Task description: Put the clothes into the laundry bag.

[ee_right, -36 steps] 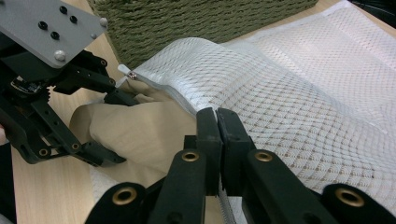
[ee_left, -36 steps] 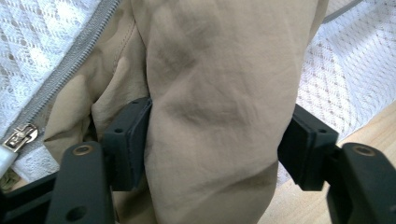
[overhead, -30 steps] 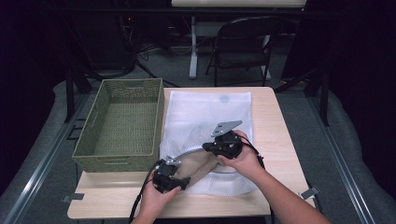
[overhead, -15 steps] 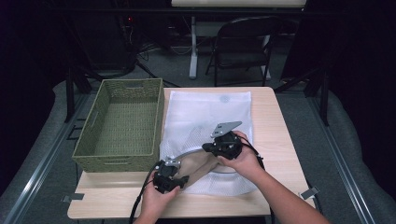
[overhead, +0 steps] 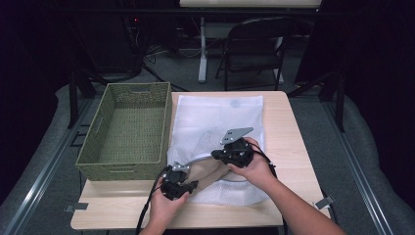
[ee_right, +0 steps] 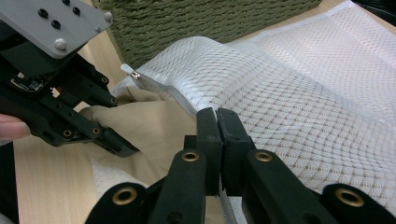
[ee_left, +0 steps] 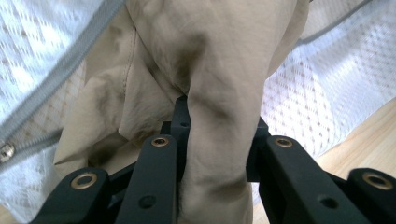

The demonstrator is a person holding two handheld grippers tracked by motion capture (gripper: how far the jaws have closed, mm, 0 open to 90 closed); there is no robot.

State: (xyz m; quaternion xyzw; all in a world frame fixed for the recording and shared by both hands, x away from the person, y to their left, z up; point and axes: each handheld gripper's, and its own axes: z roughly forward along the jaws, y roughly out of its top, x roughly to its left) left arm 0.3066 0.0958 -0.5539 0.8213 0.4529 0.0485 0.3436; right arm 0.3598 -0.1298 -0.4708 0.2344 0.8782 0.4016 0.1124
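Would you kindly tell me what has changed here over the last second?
The left tool has just been closing and now pinches the beige cloth garment. The right tool stays shut on the white mesh bag's edge; neither hand moved.

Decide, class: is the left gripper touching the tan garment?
Touching. The left gripper view shows the left gripper with its fingers just closed against a fold of the tan garment.

mesh bag [overhead: 220, 117] white, diamond pattern | garment [ee_left: 201, 70] beige | basket [overhead: 128, 128] olive woven
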